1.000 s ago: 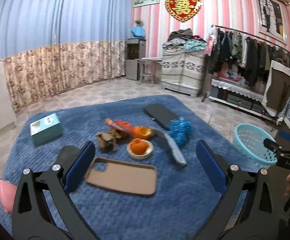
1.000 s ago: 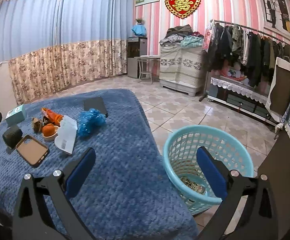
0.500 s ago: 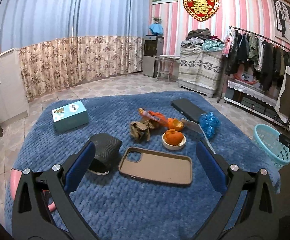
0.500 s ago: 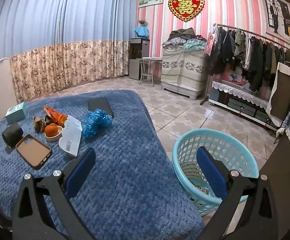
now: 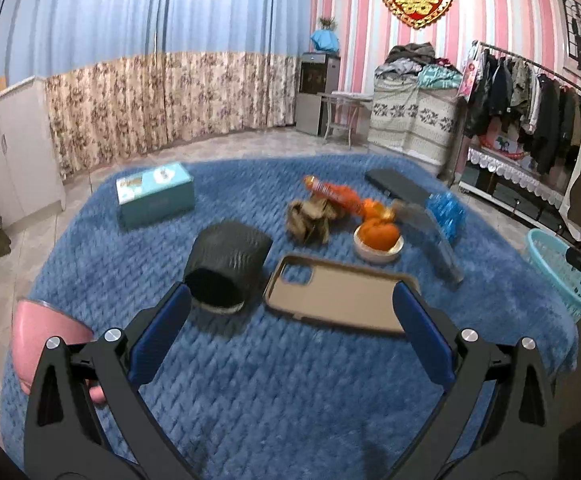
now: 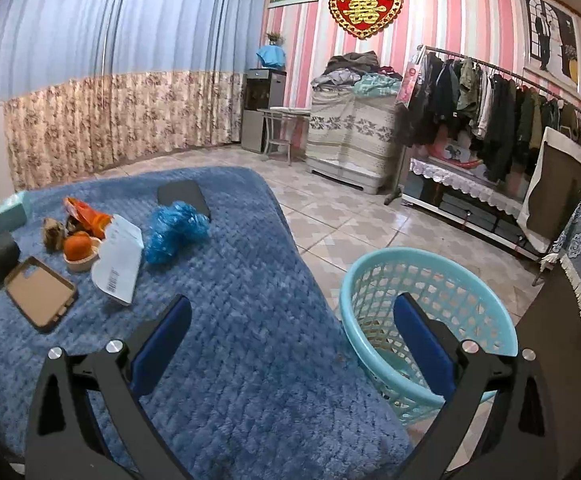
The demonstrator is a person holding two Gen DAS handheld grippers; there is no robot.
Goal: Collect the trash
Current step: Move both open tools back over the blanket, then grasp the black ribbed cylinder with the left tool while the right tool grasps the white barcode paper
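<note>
On the blue blanket [image 5: 290, 380] lie an orange wrapper [image 5: 330, 193], a crumpled brown scrap [image 5: 310, 222], orange peel in a small white dish [image 5: 378, 240], a white paper label [image 6: 119, 258] and a crumpled blue plastic bag [image 6: 174, 228]. My left gripper [image 5: 290, 334] is open above the near side of the blanket, just short of a tan phone case [image 5: 336, 298]. My right gripper [image 6: 290, 338] is open and empty over the blanket's right edge, beside the turquoise basket [image 6: 430, 312] on the floor.
A black cup-like holder [image 5: 226, 266], a teal tissue box [image 5: 154, 194], a dark flat device [image 5: 400, 186] and a pink object [image 5: 46, 332] also rest on the blanket. A clothes rack [image 6: 490, 112] and a covered cabinet [image 6: 350, 140] stand along the striped wall.
My left gripper has swung left and drawn back, bringing the black holder and teal box into fuller view. The right gripper has shifted left, away from over the basket.
</note>
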